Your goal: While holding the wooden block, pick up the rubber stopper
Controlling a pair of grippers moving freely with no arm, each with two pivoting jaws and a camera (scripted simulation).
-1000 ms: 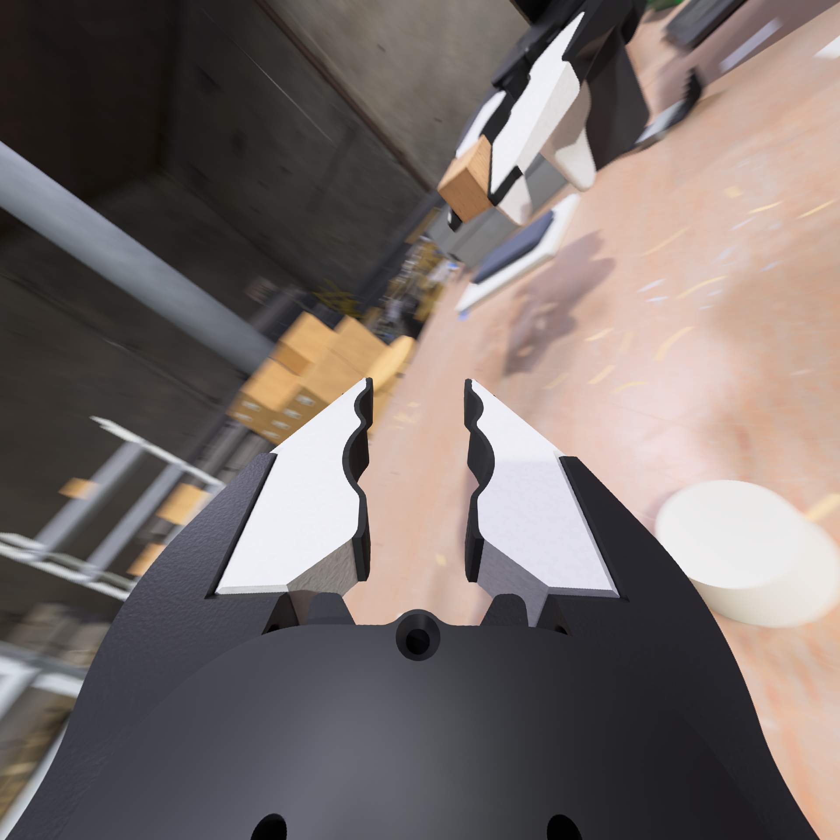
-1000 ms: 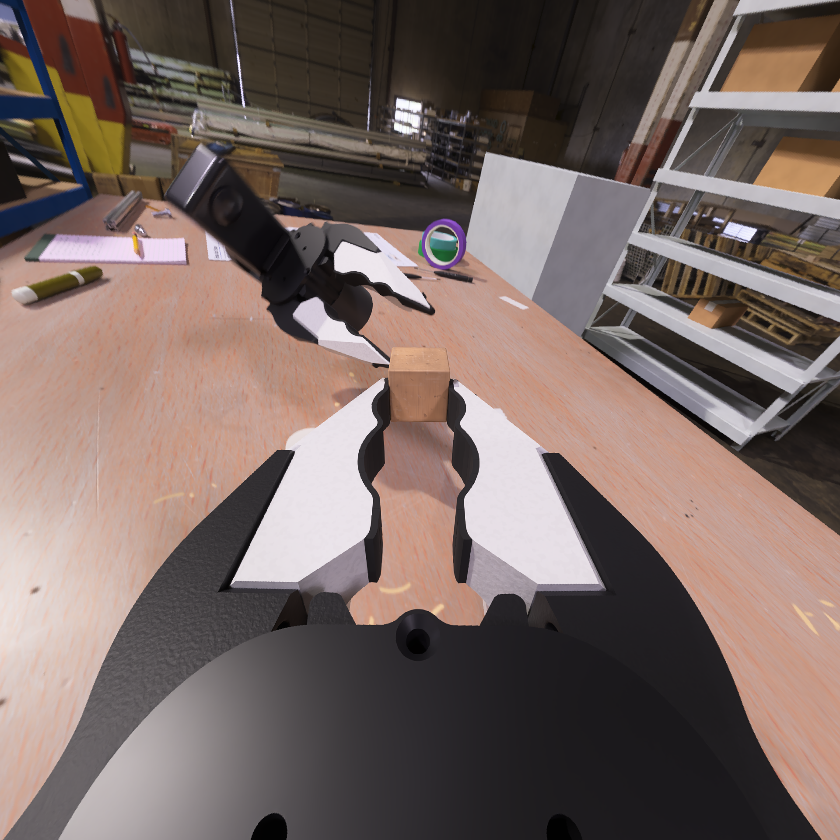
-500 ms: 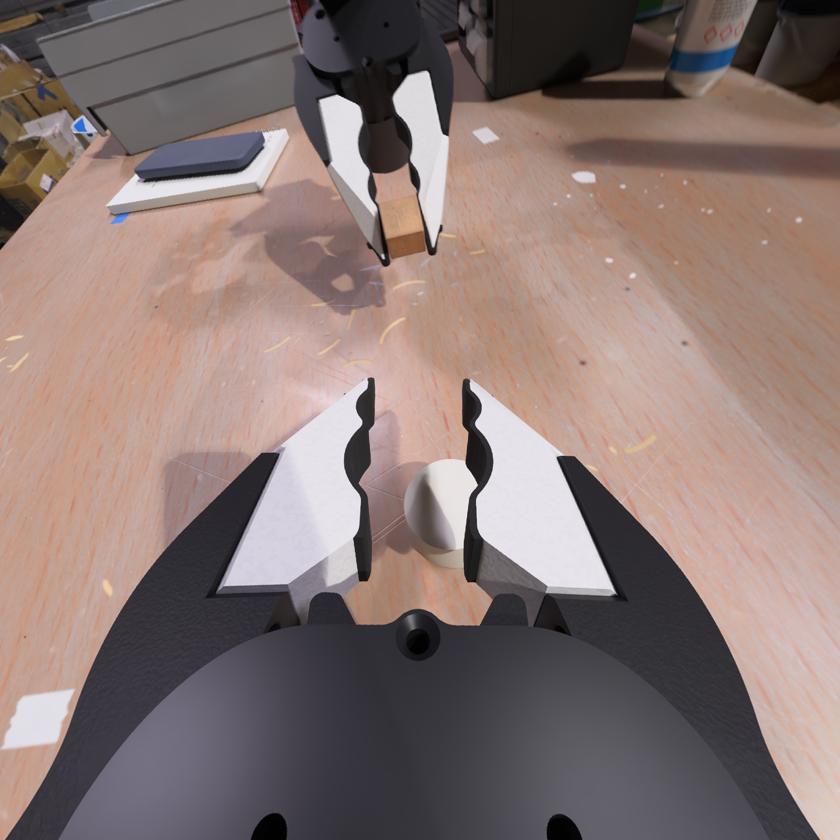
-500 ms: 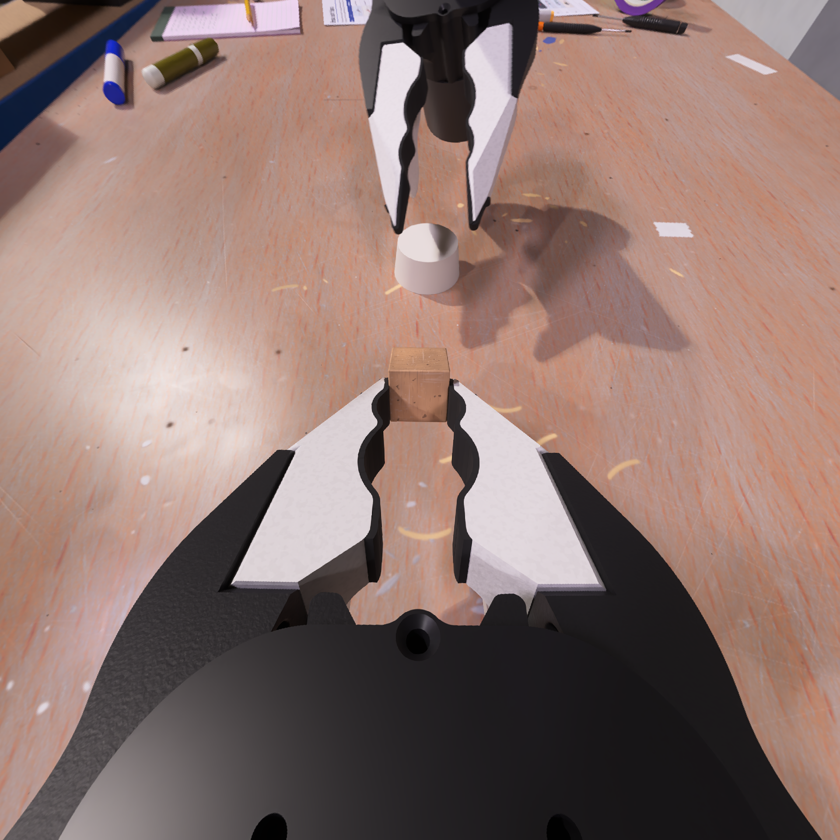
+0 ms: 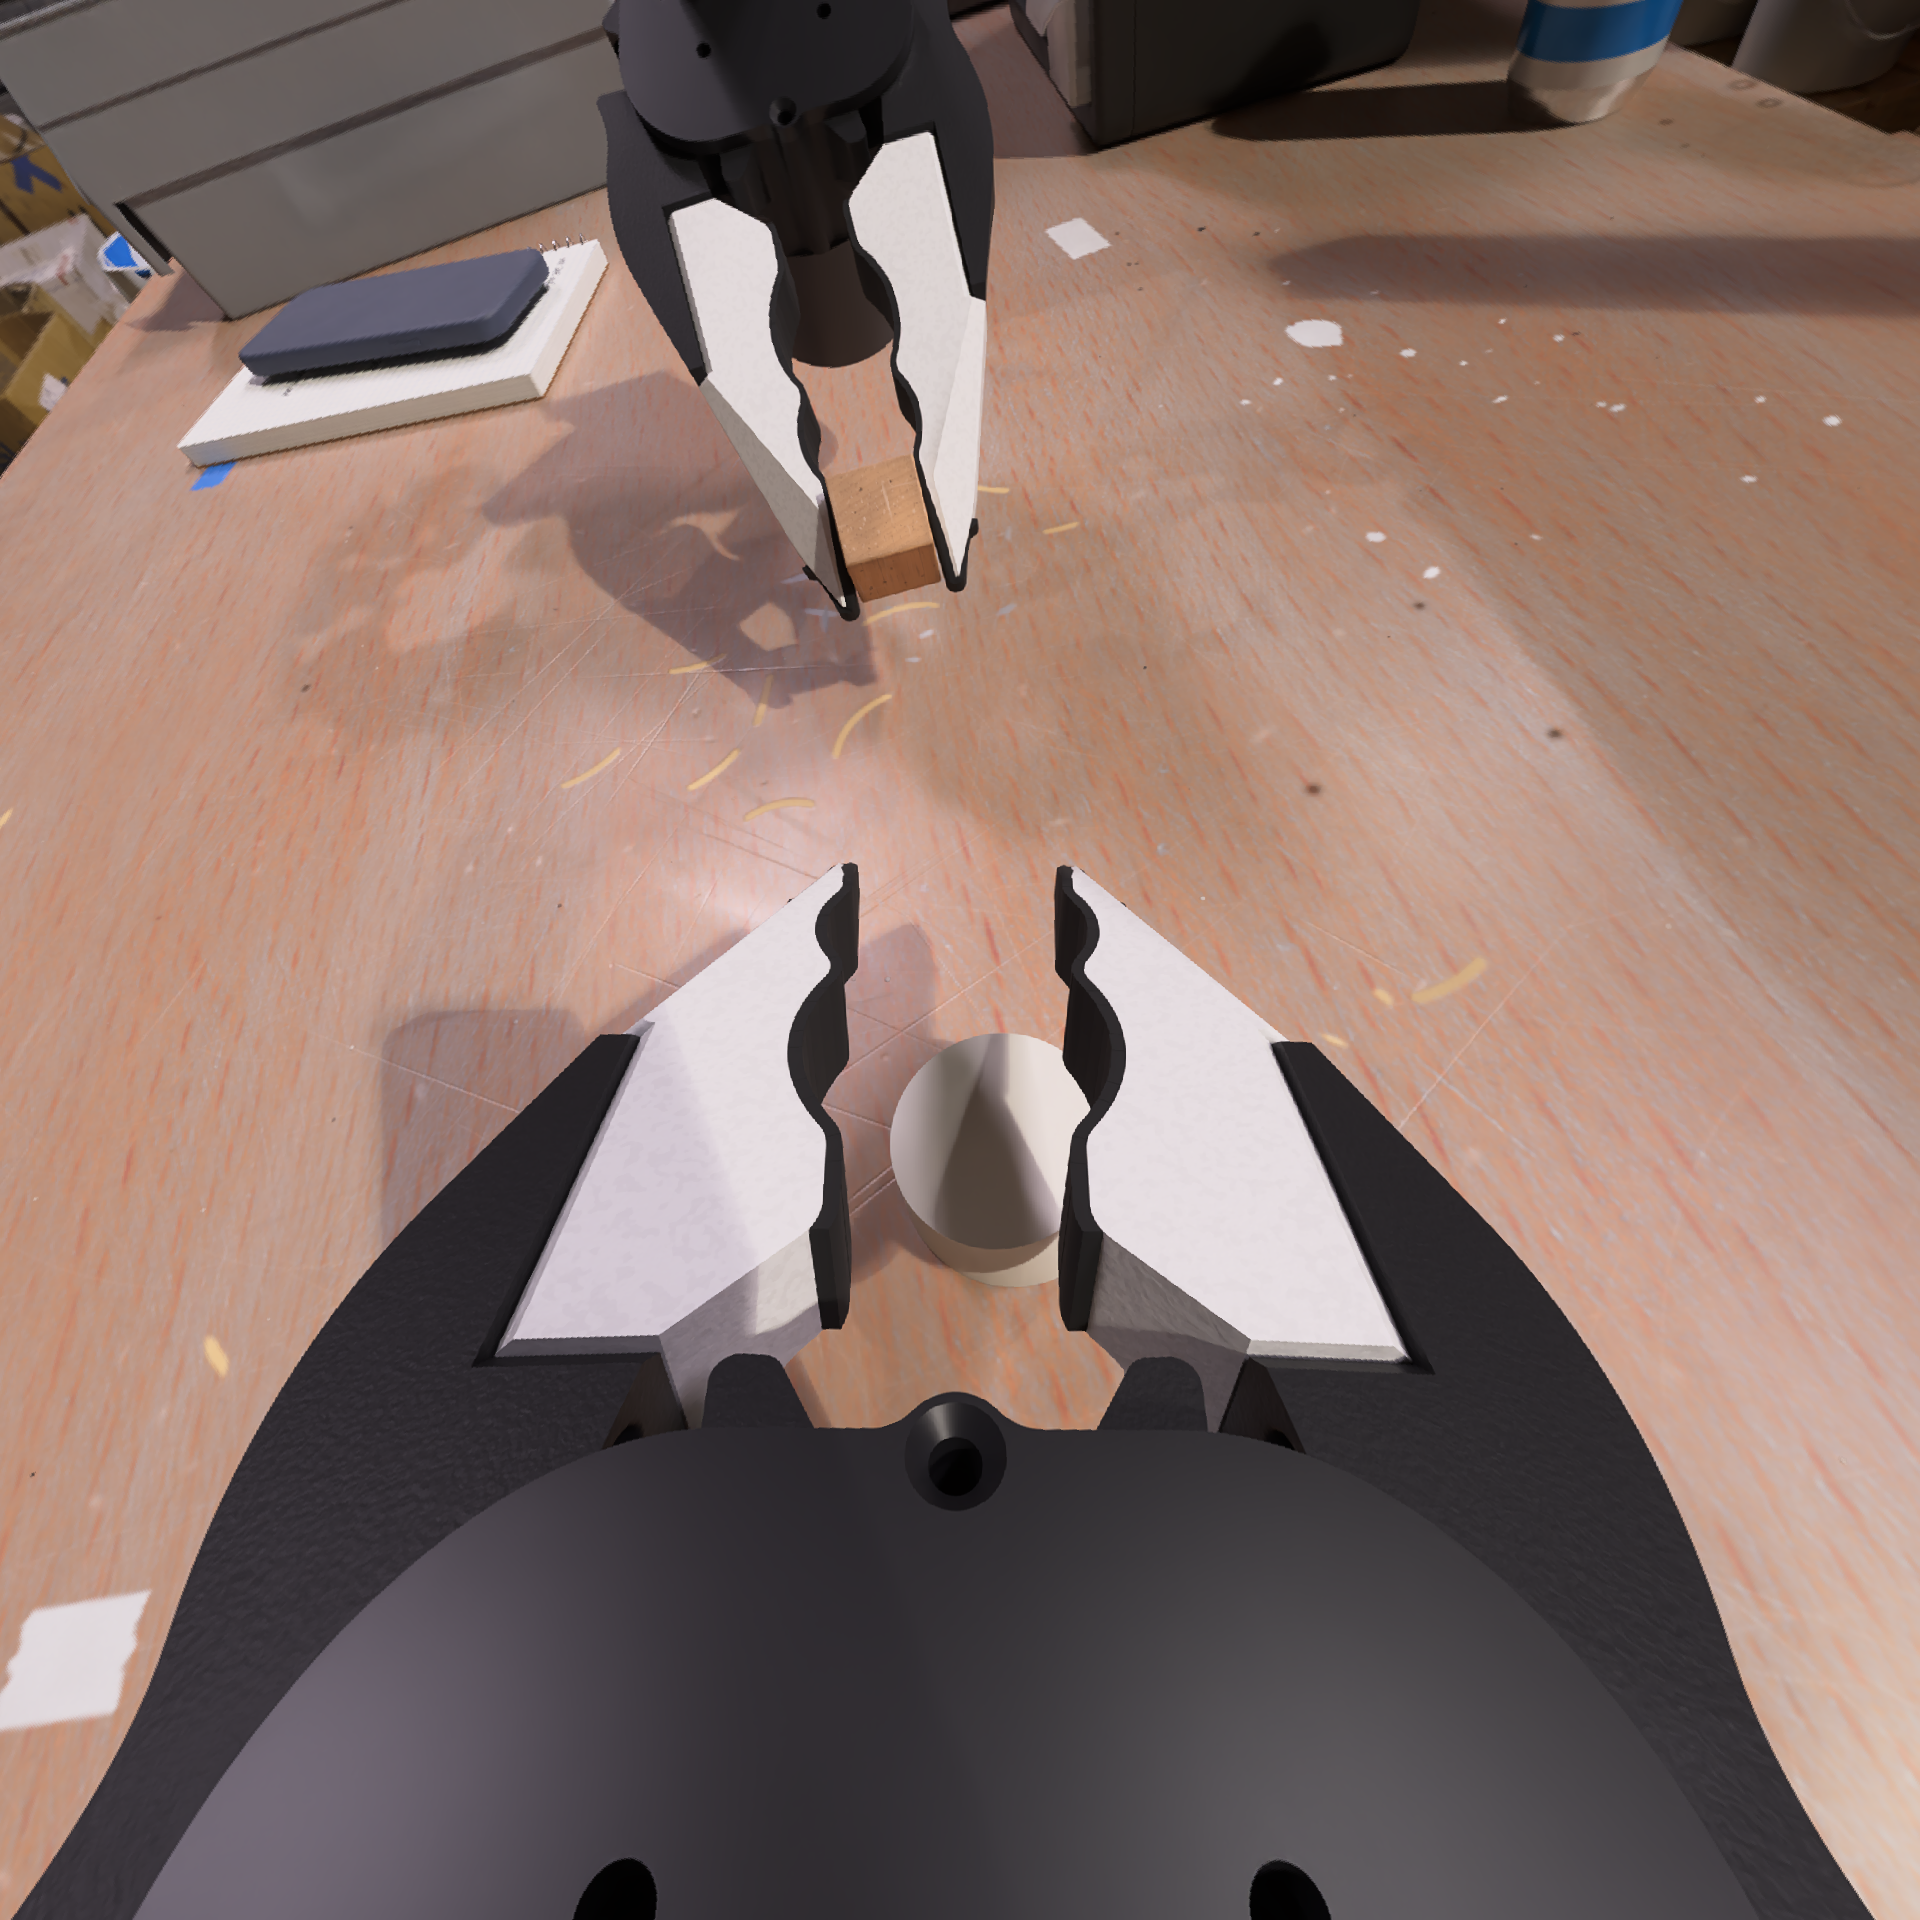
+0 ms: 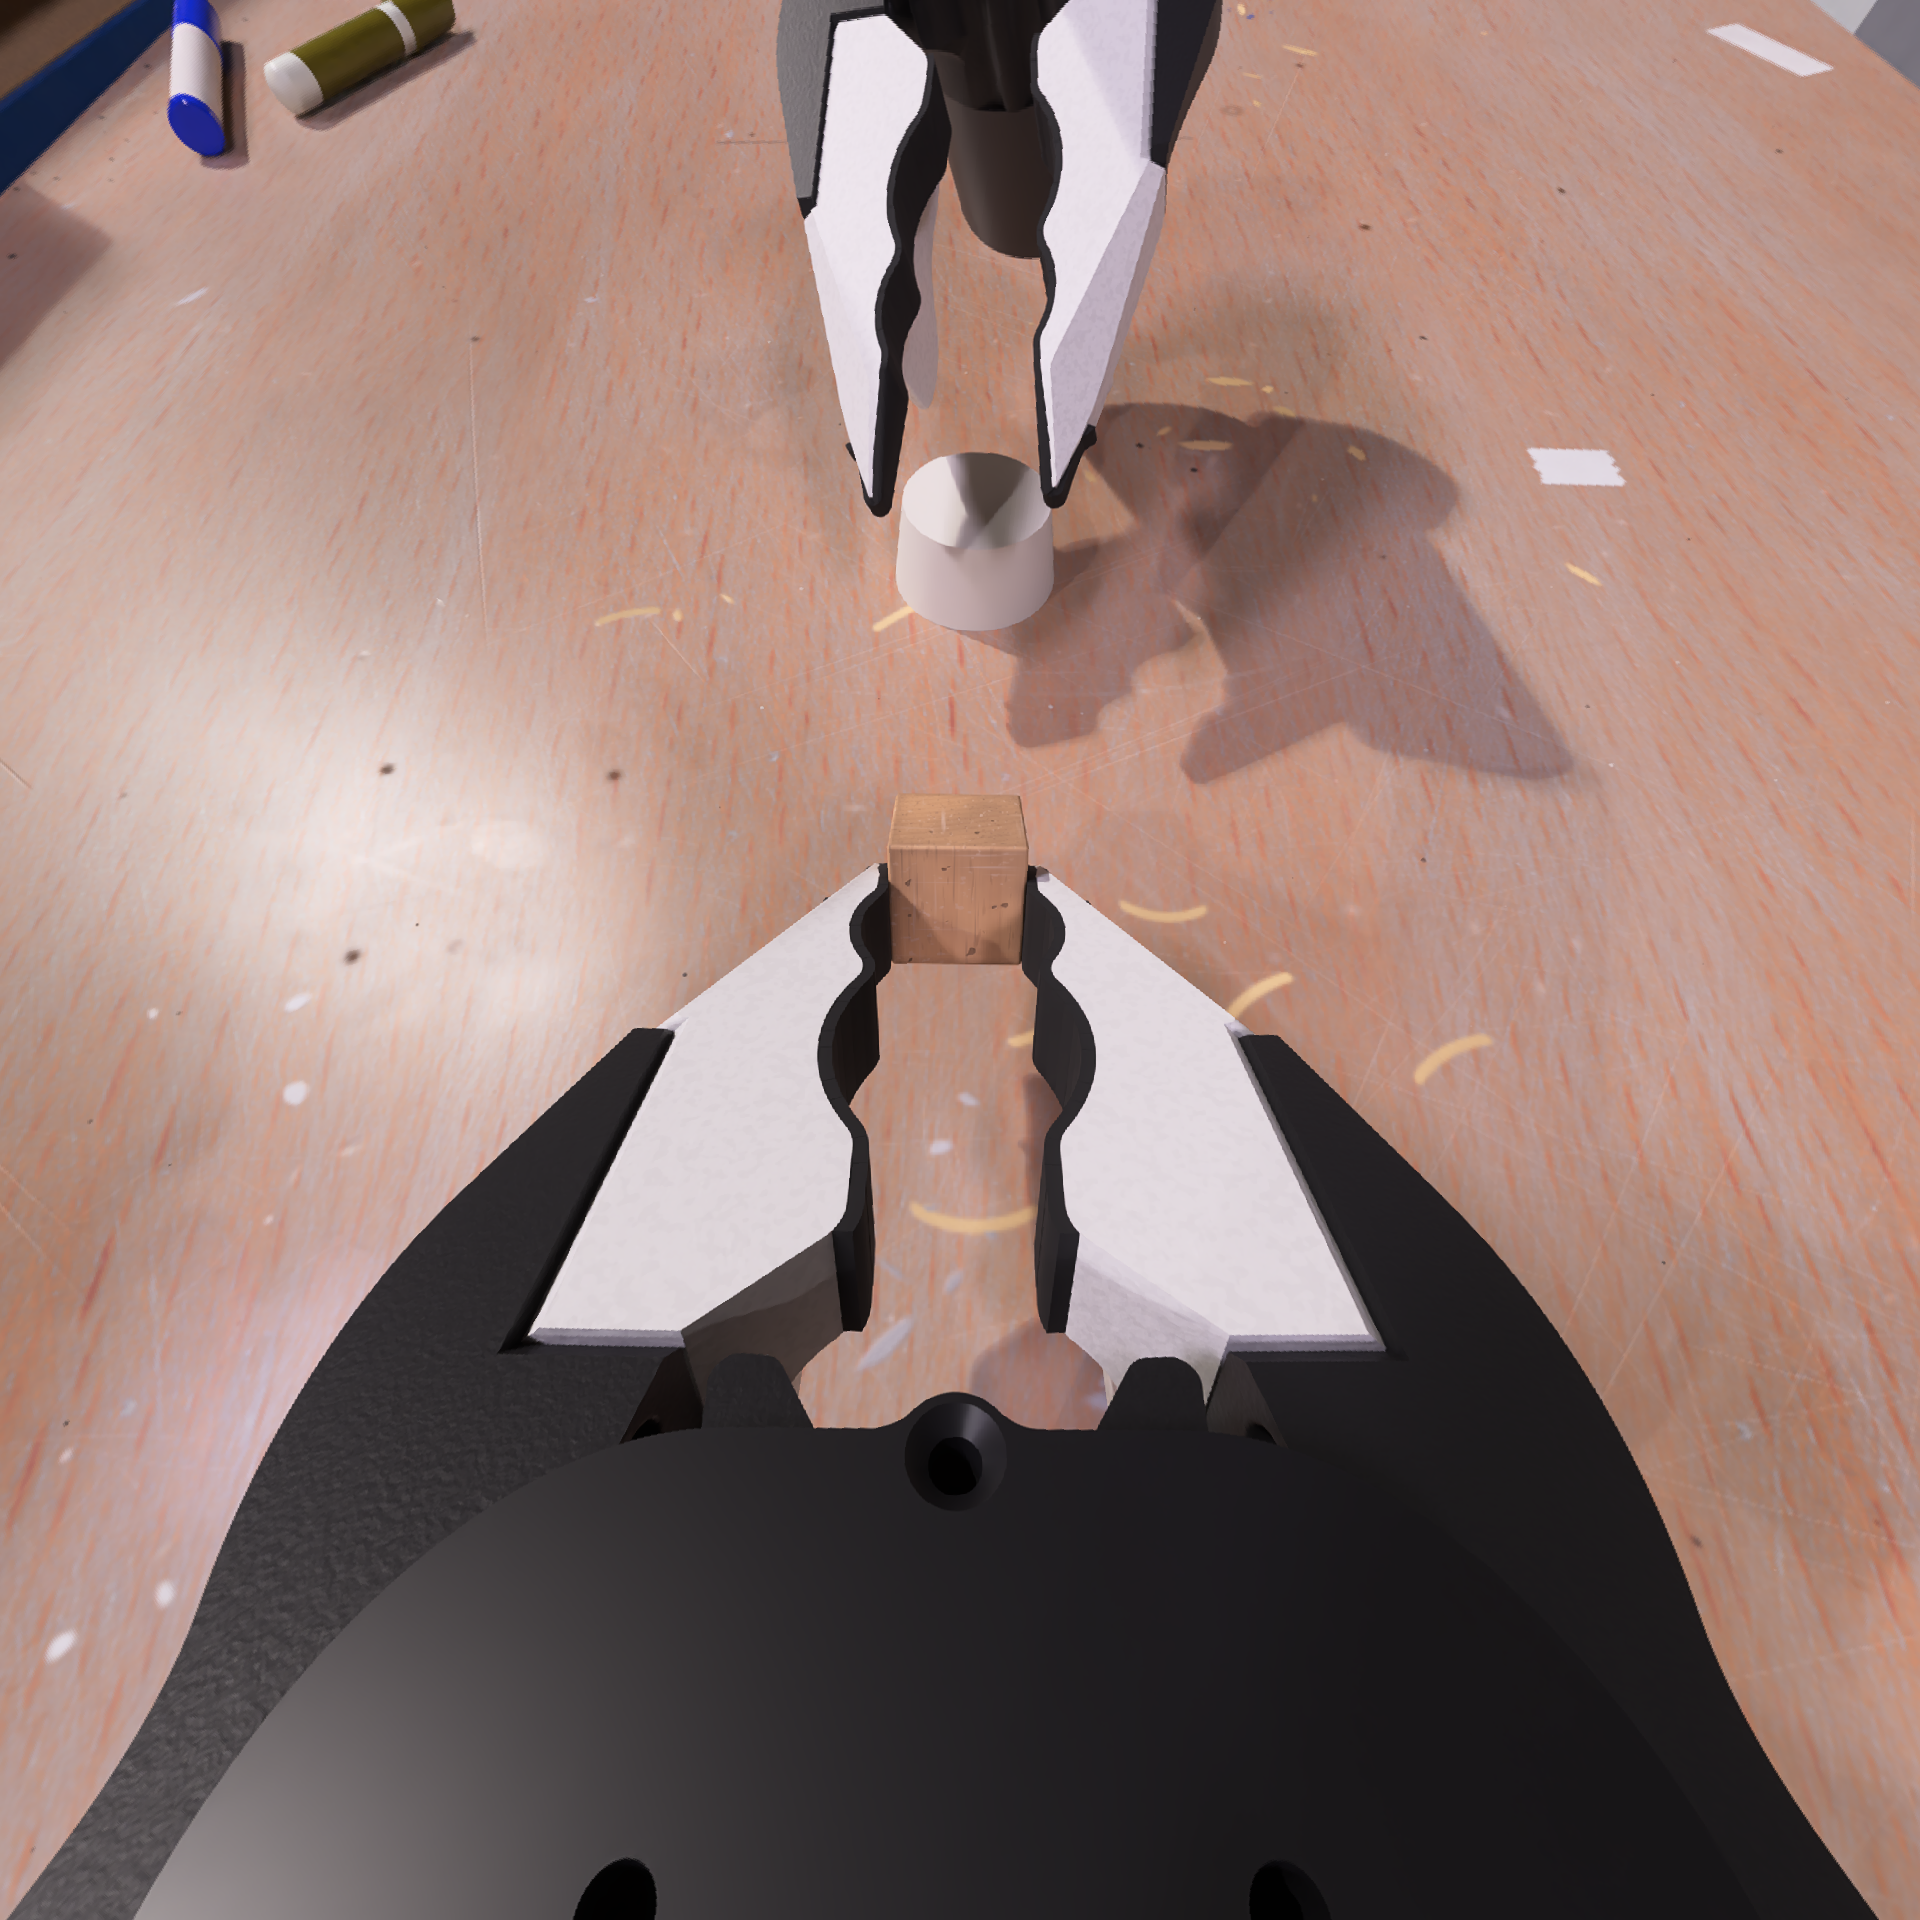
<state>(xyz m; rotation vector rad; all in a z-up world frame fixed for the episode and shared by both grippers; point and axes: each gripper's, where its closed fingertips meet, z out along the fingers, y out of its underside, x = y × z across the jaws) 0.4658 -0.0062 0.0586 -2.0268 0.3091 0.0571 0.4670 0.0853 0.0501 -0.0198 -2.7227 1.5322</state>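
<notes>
Cream-white, the rubber stopper (image 5: 977,1153) stands on the plywood table (image 5: 1455,790) between the spread fingers of the left gripper (image 5: 954,883) in the left wrist view, closer to the right-hand finger, with a gap showing on its left side; nothing is gripped. Beyond the fingertips the board lies bare up to the right gripper (image 5: 899,597), which hangs tip-down with the wooden block (image 5: 883,530) pinched between its tips, clear of the surface. Far left, a white notepad (image 5: 405,390) carrying a dark blue case (image 5: 400,312) lies close to the table's left edge.

From the right wrist view, the right gripper (image 6: 958,878) is clamped on the wooden block (image 6: 956,883) at its very tips. Farther on, well apart, the rubber stopper (image 6: 975,556) sits wide end down, the left gripper (image 6: 971,499) poised above it with a tip at each side of its top; whether they touch I cannot tell. Open board surrounds it. At the far left edge lie a blue marker (image 6: 197,78) and an olive one (image 6: 358,52).
</notes>
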